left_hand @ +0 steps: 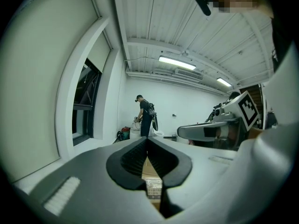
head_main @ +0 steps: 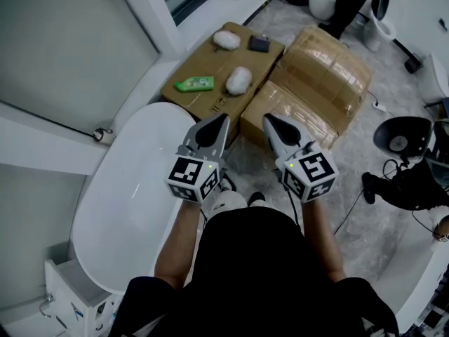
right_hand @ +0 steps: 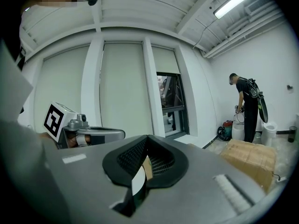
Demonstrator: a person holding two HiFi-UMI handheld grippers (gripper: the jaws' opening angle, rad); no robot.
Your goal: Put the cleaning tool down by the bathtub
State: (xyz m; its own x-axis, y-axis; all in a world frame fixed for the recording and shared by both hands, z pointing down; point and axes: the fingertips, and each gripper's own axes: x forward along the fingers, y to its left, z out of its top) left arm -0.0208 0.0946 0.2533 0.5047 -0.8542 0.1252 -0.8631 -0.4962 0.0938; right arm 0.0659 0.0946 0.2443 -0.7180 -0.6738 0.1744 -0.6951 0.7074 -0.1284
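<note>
My left gripper (head_main: pixel 223 121) and right gripper (head_main: pixel 267 121) are held side by side at waist height, both shut and empty, tips towards the cardboard boxes. In the left gripper view the jaws (left_hand: pixel 147 139) meet at the tip with nothing between them. The right gripper view shows the same (right_hand: pixel 147 138). A white bathtub (head_main: pixel 133 188) lies below my left gripper. On the flat cardboard box (head_main: pixel 210 97) beyond it lie a green tool (head_main: pixel 194 84), two white fluffy pads (head_main: pixel 238 80) (head_main: pixel 226 39) and a small dark item (head_main: pixel 259 44).
A taped cardboard box (head_main: pixel 316 83) stands ahead of the right gripper. A black stool (head_main: pixel 403 135) and cables sit on the floor at right. Another person (left_hand: pixel 145 115) stands at the far wall by a window. White wall panels line the left side.
</note>
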